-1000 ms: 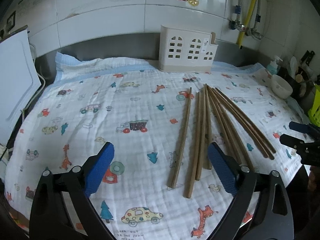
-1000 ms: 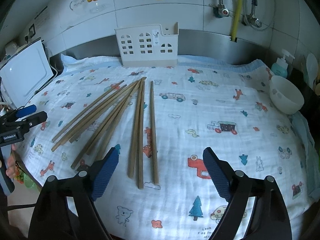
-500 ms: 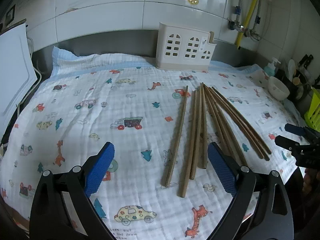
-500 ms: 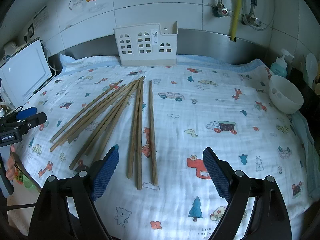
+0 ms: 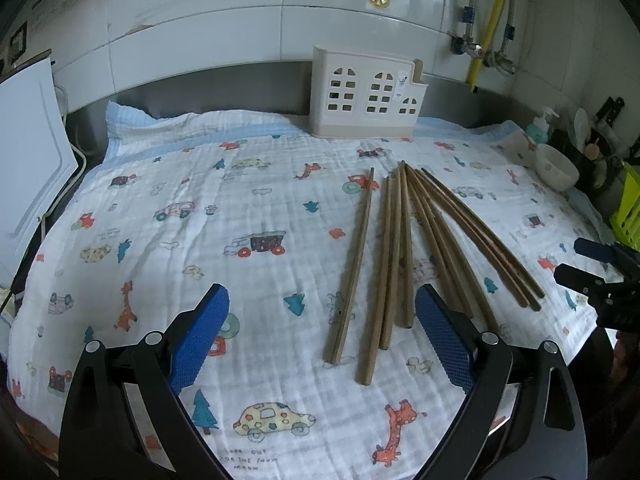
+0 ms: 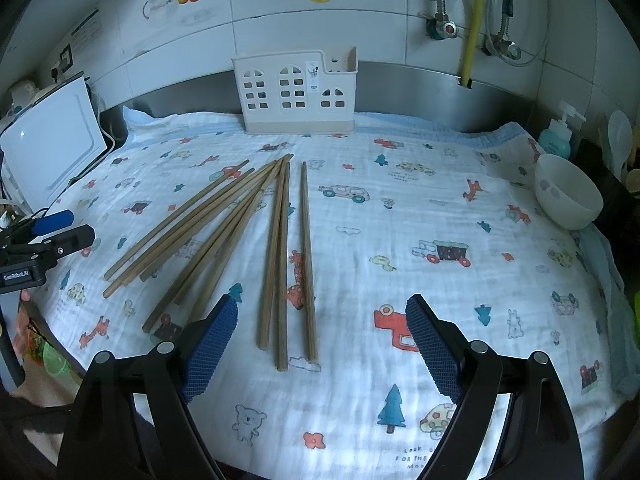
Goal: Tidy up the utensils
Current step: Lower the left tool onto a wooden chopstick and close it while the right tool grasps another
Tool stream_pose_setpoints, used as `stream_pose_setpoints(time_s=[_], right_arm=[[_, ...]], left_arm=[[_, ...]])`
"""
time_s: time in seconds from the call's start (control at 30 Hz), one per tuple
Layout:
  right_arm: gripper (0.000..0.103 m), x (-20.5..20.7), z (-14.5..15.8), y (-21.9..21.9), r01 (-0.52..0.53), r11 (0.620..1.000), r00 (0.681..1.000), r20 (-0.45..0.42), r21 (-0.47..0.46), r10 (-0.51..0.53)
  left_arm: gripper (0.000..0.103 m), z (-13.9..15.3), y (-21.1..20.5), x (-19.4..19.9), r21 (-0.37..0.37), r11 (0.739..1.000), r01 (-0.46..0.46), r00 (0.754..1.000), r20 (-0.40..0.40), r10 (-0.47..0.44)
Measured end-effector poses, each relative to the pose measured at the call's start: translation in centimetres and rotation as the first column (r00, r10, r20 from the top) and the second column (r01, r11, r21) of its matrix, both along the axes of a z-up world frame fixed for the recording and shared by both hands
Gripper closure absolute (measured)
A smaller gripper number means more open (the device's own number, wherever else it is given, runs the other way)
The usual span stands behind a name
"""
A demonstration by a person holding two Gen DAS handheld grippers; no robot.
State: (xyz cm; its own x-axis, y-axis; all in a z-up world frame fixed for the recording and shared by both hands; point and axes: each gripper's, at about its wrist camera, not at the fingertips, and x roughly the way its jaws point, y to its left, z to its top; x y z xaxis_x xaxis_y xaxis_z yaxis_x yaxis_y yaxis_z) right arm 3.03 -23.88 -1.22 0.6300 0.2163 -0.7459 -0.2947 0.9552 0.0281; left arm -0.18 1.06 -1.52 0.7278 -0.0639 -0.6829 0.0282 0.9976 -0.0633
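Both the left gripper [image 5: 322,336] and the right gripper [image 6: 322,344] hover with fingers spread, empty, above wooden chopsticks [image 6: 280,248] fanned on the printed cloth [image 6: 400,232] before a white holder [image 6: 296,92].

left gripper [image 5: 322,334]: held wide open above the cloth [image 5: 168,184], nothing between its blue pads | chopsticks [image 5: 404,248]: fanned out toward the cloth's right edge | white holder [image 5: 366,98]: stood at the back edge
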Motion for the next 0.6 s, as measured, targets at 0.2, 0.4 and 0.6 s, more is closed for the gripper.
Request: stream_pose_setpoints(time_s=[0.2, 0.4, 0.6], right_arm=[[0.030, -0.1, -0.5, -0.1, 0.006, 1.000, 1.000, -0.021, 0.005, -0.006], [0.039, 0.4, -1.3, -0.3, 0.013, 1.000, 0.999, -0.043, 0.008, -0.013], [0.058, 0.8, -2.3, 0.0, 0.003, 1.000, 0.997, -0.073, 0.016, -0.002]], left_arm=[[0.027, -0.4, 0.4, 0.2, -0.028, 1.000, 0.015, 1.000, -0.014, -0.015], [0.049, -1.6, 0.6, 0.8, -0.043, 0.999, 0.033, 0.998, -0.044, -0.035], [0.069, -2.9, 0.5, 1.5, -0.047, 0.997, 0.054, 0.995, -0.080, -0.057]])
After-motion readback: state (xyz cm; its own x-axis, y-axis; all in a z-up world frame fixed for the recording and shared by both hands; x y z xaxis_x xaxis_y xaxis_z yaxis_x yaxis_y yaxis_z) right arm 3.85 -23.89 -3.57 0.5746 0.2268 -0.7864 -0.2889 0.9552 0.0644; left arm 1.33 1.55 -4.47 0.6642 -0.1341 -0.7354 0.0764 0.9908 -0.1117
